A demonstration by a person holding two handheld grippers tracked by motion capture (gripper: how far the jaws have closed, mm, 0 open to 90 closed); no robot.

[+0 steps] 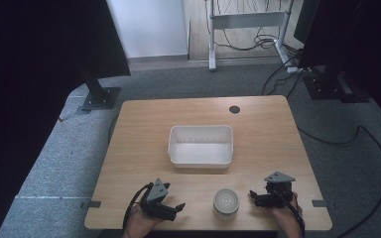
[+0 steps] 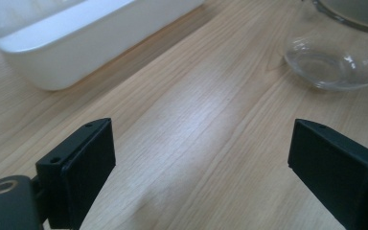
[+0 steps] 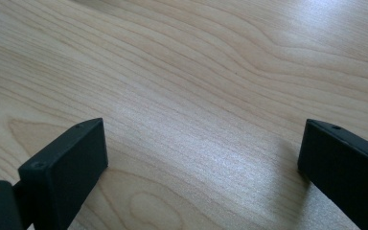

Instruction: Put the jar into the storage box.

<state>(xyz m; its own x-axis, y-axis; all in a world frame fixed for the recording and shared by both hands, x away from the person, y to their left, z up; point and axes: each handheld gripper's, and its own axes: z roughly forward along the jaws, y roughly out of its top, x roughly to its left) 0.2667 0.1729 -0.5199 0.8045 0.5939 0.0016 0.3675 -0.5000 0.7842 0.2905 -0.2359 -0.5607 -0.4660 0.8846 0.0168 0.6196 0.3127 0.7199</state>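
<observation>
High view shows my left tongs [image 1: 171, 206] and right tongs [image 1: 259, 197] resting low at the near edge of the worktop [image 1: 144, 129], both with jaws spread apart and nothing between them. The glass jar [image 1: 226, 201] stands upright between the two, near each but touched by neither; in the left gripper view its rounded clear base [image 2: 333, 67] sits ahead and off to the right. Beyond it, the white tub [image 1: 200, 145] waits mid-worktop. I judge the jar is what I reach for first. Glass is slick, so I would square one pair of tongs around the body below the lid, close gently, then lift straight.
</observation>
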